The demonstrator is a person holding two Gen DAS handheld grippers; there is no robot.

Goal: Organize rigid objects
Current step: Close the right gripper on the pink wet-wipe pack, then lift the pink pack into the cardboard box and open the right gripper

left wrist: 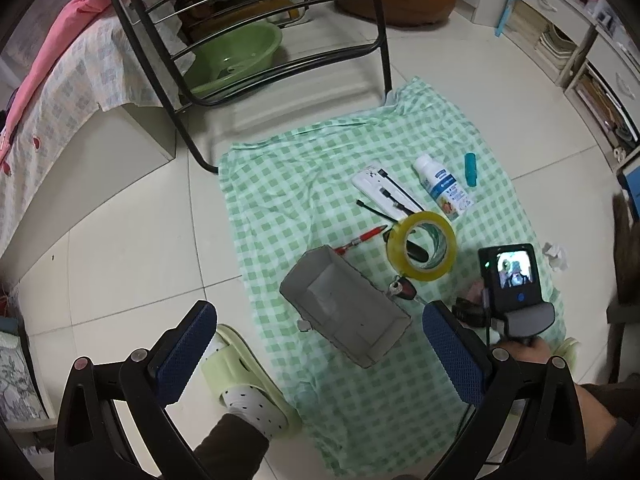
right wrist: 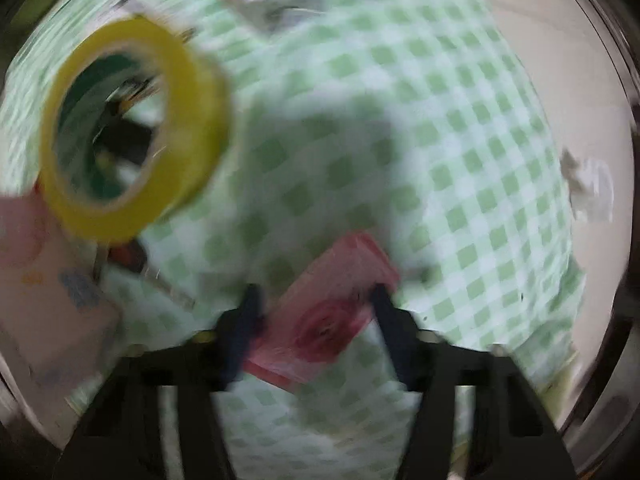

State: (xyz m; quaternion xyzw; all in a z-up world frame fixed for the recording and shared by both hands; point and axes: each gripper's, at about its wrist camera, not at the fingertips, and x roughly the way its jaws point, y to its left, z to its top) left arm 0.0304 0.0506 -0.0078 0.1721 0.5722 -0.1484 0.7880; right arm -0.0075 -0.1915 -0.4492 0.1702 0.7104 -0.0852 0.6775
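A green checked cloth point(left wrist: 288, 184) on the floor carries an empty grey cardboard box point(left wrist: 344, 304), a yellow tape roll point(left wrist: 422, 246), a red pen point(left wrist: 360, 240), a white bottle point(left wrist: 444, 188), a teal tube point(left wrist: 471, 168) and a white case with black cables point(left wrist: 380, 188). My left gripper point(left wrist: 320, 350) hangs open above the box, holding nothing. My right gripper point(right wrist: 314, 300) points down at the cloth. A flat pink item point(right wrist: 332, 300) lies between its fingers; the picture is blurred and the pads seem apart from it. The tape roll point(right wrist: 132, 128) lies to its upper left.
A black chair frame point(left wrist: 376, 40) stands on the cloth's far corner, with a green basin point(left wrist: 236, 60) behind it. A bed point(left wrist: 60, 92) runs along the left and shelves point(left wrist: 592, 60) along the right. A slippered foot point(left wrist: 248, 392) rests at the cloth's near left edge. Crumpled paper point(left wrist: 556, 254) lies right.
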